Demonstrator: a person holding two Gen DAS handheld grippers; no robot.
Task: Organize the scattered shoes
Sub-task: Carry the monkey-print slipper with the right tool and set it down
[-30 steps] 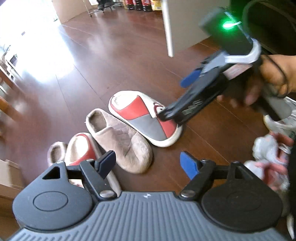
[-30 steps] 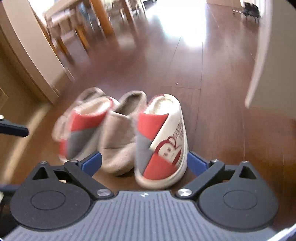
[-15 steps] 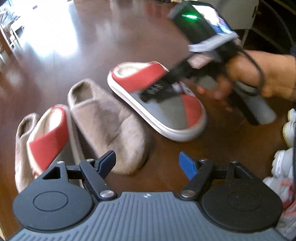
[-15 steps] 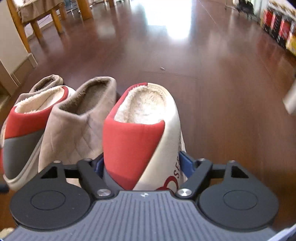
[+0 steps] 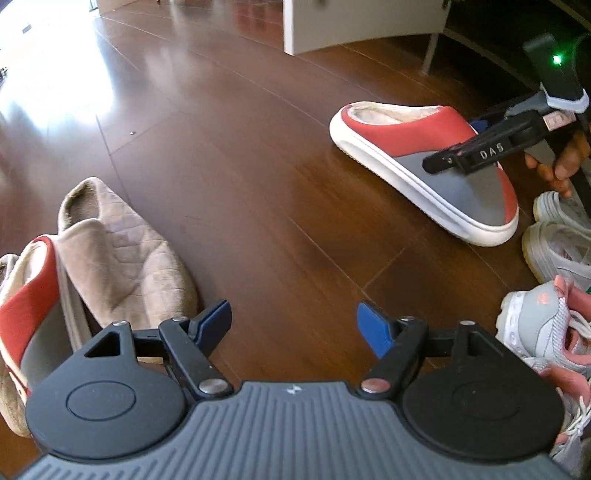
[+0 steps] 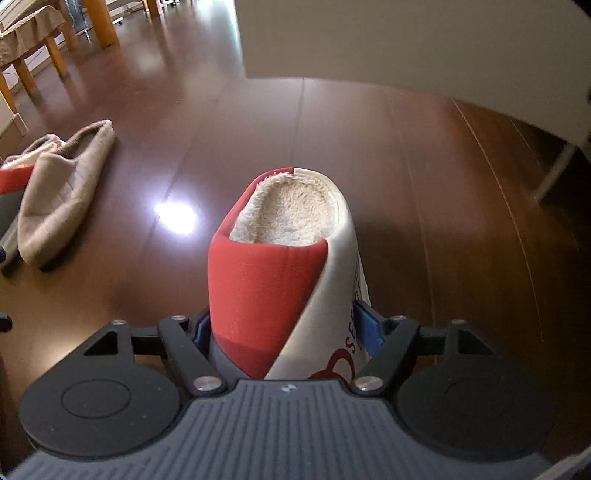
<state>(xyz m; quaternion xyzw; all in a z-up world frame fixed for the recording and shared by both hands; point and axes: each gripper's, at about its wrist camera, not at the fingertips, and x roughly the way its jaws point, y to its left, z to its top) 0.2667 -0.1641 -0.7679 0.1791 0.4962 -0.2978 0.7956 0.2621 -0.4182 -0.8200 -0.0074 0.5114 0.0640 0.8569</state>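
Observation:
A red, grey and white slipper (image 5: pixel 424 166) (image 6: pixel 280 258) sits at the right, apart from the other slippers. My right gripper (image 5: pixel 458 144) (image 6: pixel 284 328) grips it across the toe part. The blue pads touch both sides, and the jaws are opening slightly. A beige quilted slipper (image 5: pixel 122 254) (image 6: pixel 62 188) lies at the left, against the matching red and grey slipper (image 5: pixel 29 295) (image 6: pixel 13 177). My left gripper (image 5: pixel 294 325) hangs open over bare floor just right of the beige slipper, with nothing between its fingers.
White sneakers (image 5: pixel 561 243) and a grey and pink sneaker (image 5: pixel 543 325) crowd the right edge beside the held slipper. A white cabinet (image 5: pixel 362 22) (image 6: pixel 406 40) stands behind it. Wooden table legs (image 6: pixel 55 55) are far left. The floor is dark wood.
The right gripper closed on the red, grey and white slipper and carried it right, away from the beige one. The left gripper sank closer to the floor.

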